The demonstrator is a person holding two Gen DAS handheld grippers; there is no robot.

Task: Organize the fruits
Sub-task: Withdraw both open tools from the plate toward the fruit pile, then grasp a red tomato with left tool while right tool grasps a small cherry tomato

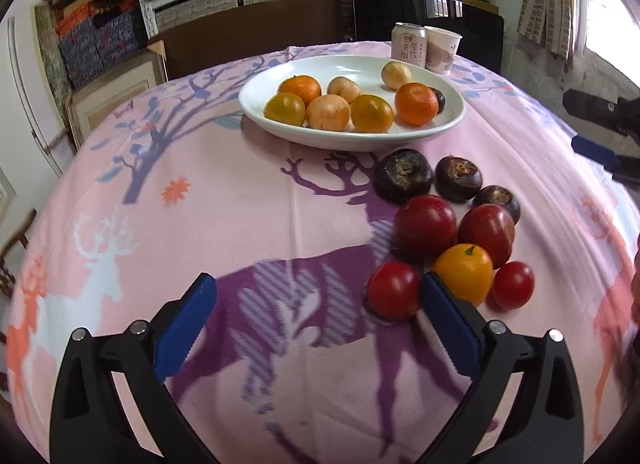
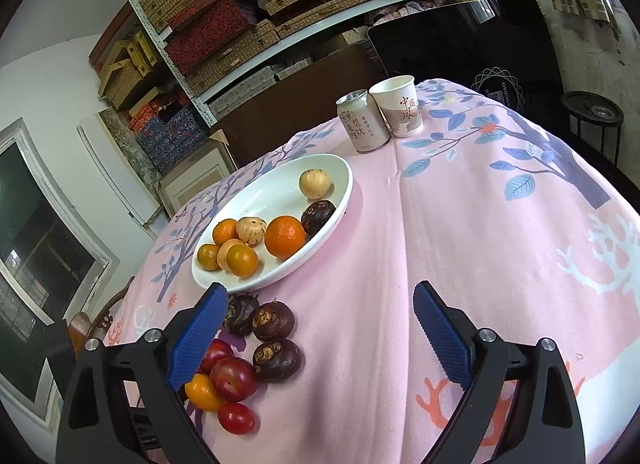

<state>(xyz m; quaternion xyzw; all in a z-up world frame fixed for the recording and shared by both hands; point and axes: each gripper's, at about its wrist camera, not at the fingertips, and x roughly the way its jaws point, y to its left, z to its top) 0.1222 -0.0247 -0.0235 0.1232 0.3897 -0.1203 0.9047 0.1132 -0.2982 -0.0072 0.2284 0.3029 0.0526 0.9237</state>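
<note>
Hovering low with jaws wide and empty, the left gripper (image 1: 318, 296) has loose fruit (image 1: 448, 232) packed at centre right of its view, below the plate (image 1: 452, 119). Crowding risks nudging round neighbours rolling; the right gripper (image 2: 316, 306) is likewise wide, empty.

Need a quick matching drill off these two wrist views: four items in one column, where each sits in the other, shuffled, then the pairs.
Items
1. drink can
2. large orange mandarin
3. yellow cherry tomato
4. paper cup

Places
A. on the cloth among the red tomatoes, outside the plate
B. inside the white plate, next to a dark water chestnut
C. standing at the far end of the table, left of its neighbour in both views
D. standing at the far end of the table, right of its neighbour in both views

Pairs: 1-C, 2-B, 3-A, 4-D
</note>
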